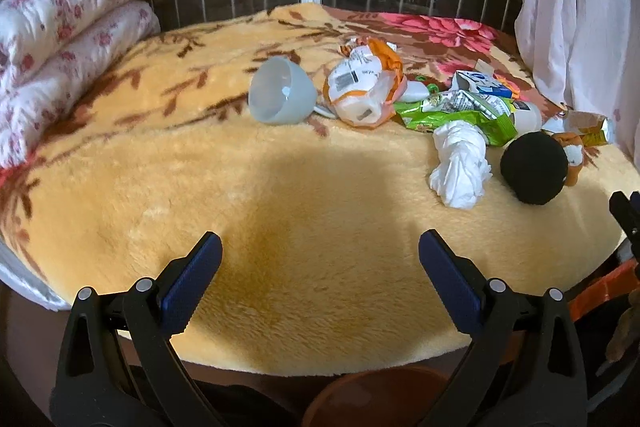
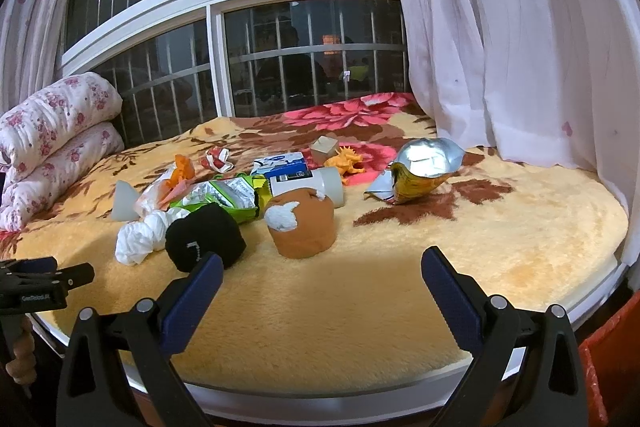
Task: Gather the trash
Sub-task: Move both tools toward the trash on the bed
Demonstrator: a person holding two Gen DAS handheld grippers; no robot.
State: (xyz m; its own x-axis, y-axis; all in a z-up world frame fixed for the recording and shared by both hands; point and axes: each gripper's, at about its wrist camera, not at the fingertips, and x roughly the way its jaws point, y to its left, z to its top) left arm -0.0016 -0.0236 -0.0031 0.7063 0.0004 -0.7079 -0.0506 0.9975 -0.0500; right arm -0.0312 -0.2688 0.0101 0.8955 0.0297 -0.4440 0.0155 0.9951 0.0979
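the trash pile (image 2: 224,195) lies mid-bed on the yellow blanket (image 2: 360,291), ahead and left of my right tool (image 2: 322,277), ahead and right of my left tool (image 1: 320,259); both tools gape empty.

Fluffy plush blanket (image 2: 360,291), crumpled white tissue (image 1: 460,167), shiny foil bag (image 2: 424,167).

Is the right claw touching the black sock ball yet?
Cannot tell. In the right wrist view the right claw is open, but one fingertip overlaps the black sock ball, hiding any gap.
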